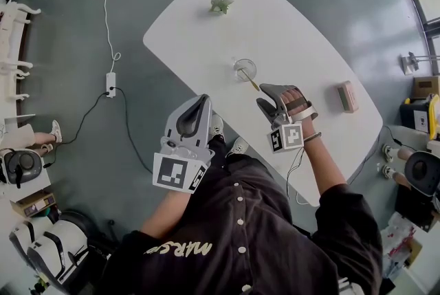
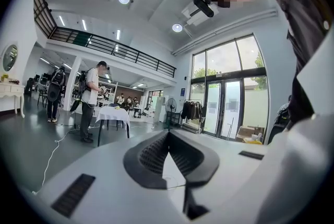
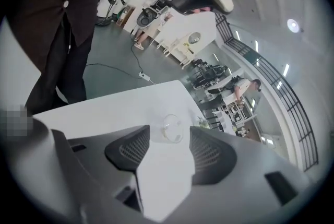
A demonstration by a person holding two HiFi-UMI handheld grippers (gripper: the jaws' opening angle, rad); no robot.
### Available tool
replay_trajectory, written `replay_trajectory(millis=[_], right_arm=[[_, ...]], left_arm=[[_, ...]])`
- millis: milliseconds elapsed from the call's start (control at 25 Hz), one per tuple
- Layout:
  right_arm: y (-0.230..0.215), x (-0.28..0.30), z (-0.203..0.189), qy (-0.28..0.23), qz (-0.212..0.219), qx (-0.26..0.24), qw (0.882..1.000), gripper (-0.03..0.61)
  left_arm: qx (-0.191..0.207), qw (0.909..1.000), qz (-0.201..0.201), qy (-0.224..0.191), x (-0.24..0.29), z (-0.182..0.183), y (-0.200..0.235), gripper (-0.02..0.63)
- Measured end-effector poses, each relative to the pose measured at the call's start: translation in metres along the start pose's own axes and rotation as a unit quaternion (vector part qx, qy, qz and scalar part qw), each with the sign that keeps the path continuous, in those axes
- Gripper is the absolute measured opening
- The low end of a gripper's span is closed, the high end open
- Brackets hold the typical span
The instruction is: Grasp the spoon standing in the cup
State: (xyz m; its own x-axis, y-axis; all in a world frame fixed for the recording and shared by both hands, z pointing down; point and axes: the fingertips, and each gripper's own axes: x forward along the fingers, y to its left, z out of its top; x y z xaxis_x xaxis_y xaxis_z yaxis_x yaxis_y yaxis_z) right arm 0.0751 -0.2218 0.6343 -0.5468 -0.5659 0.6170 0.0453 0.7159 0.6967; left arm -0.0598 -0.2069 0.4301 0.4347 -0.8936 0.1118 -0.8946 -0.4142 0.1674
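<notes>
The clear cup point(image 1: 245, 70) sits mid-frame on the table point(image 1: 289, 18), its spoon point(image 1: 252, 83) leaning toward the right gripper point(image 1: 262, 95), whose jaws stand apart and empty nearby. A misaligned approach could knock the thin handle or tip the cup. The left gripper point(image 1: 203, 102) is closed, idle.

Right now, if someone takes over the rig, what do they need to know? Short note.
Left gripper: fingers shut, empty, held off the table's near edge.
Right gripper: fingers open, empty, above the table, cup framed between them but not reached.
Cup stands mid-table; spoon in it, handle leaning toward the right gripper.
Done: line-up. Left: close in, shut on the spoon handle.
</notes>
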Motion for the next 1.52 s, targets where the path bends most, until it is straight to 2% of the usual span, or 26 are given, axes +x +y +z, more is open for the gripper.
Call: replay_trajectory(millis=[320,680,880,1000,1080,1240,1520], right_arm=[[0.013,0.024,-0.005,0.008,0.015,-0.085,0.996,0.222],[0.021,0.045,-0.007,0.005,0.035,-0.128,0.991,0.192],[0.017,0.052,-0.004,-0.002,0.025,-0.138,0.99,0.158],[0.016,0.056,-0.005,-0.003,0.023,-0.138,0.99,0.113],[0.015,0.056,-0.005,-0.004,0.02,-0.136,0.99,0.06],[0.012,0.056,-0.003,-0.004,0.01,-0.133,0.991,0.02],[0.012,0.056,-0.001,-0.001,0.015,-0.129,0.992,0.015]], left_arm=[[-0.005,0.9999,0.009,0.003,-0.002,-0.003,0.005,0.006],[-0.01,0.9998,0.016,0.007,0.0,-0.006,0.01,0.006],[-0.013,0.9997,0.02,0.008,0.001,-0.007,0.012,0.006],[-0.015,0.9996,0.023,0.009,0.001,-0.009,0.013,0.006],[-0.016,0.9996,0.024,0.009,0.001,-0.01,0.014,0.006],[-0.017,0.9995,0.025,0.009,0.0,-0.01,0.015,0.006],[-0.015,0.9997,0.021,0.005,0.001,-0.007,0.014,0.006]])
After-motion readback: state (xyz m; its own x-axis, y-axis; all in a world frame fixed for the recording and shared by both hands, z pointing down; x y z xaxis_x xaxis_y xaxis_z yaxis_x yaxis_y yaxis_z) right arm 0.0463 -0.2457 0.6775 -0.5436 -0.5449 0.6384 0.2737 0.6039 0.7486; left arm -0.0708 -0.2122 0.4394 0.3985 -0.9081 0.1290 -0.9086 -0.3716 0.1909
